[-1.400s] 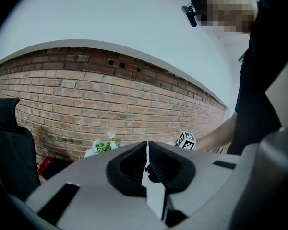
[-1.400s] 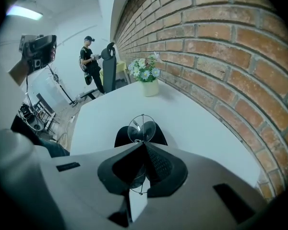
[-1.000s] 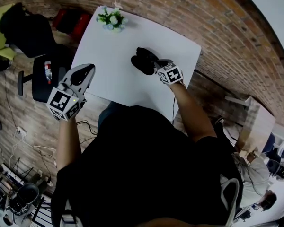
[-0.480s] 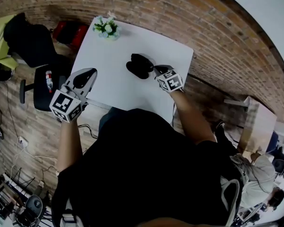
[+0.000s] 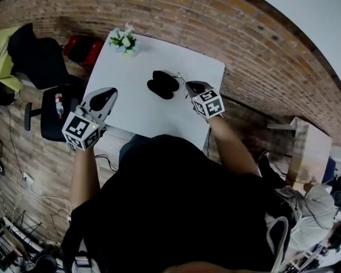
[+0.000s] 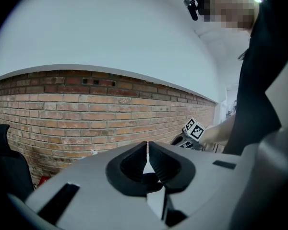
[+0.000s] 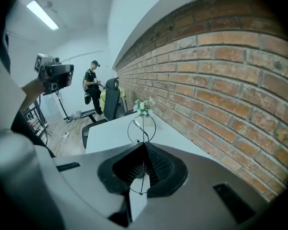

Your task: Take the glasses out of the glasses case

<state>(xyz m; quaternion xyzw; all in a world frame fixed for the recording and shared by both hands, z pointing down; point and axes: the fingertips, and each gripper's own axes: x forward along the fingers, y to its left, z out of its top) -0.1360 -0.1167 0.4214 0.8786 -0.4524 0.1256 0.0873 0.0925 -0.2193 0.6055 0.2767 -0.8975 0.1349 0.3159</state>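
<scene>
On the white counter, against the brick wall, the black glasses case lies near the middle, seemingly opened into two dark halves. Just right of the case, the right gripper hangs above the counter's edge with its jaws pressed together on the glasses. The thin wire frame is pinched between the jaws, with one round lens standing up above their tips, clear of the case and lifted off the counter. Beyond the case, at the far corner of the counter, sits a small pot of white flowers.

Well left of the case, past the counter's near left edge, the left gripper is held up in the air. Its jaws are closed tip to tip, with nothing between them. Further left of the case, a black office chair stands on the wooden floor. In the right gripper view, a person stands far off, beyond the flowers.
</scene>
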